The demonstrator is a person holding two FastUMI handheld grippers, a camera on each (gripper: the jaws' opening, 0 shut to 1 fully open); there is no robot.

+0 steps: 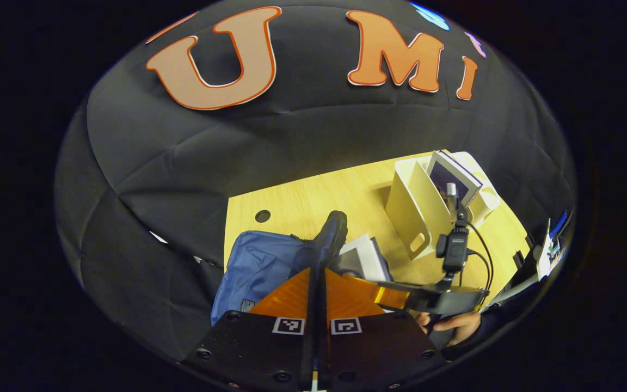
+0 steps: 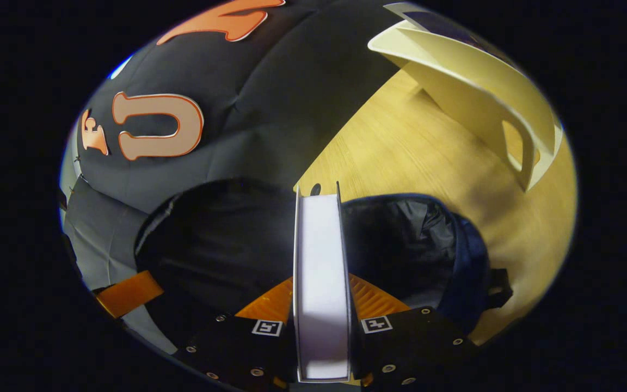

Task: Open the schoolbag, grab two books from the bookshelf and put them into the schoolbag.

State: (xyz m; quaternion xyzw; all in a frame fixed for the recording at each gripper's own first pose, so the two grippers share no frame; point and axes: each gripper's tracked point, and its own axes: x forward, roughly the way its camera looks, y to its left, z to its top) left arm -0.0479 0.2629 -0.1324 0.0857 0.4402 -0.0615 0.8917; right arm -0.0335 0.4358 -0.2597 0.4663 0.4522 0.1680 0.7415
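Risk: your right gripper (image 2: 321, 305) clamps the white-paged book (image 2: 320, 261) above the open blue fabric schoolbag (image 2: 433, 239), whose dark rim (image 1: 329, 239) your left gripper (image 1: 316, 283) pinches; slack would catch the book's corner.

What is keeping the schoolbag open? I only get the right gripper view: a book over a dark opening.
Observer: The left gripper pinches the schoolbag by its rim and lifts that edge.
Operator: Does the bookshelf hold another book?
Observer: Yes, a spare book leans inside the bookshelf.
Operator: Who carries my gripper?
Observer: A hand grips the right gripper from behind. The held book sits between its fingers.
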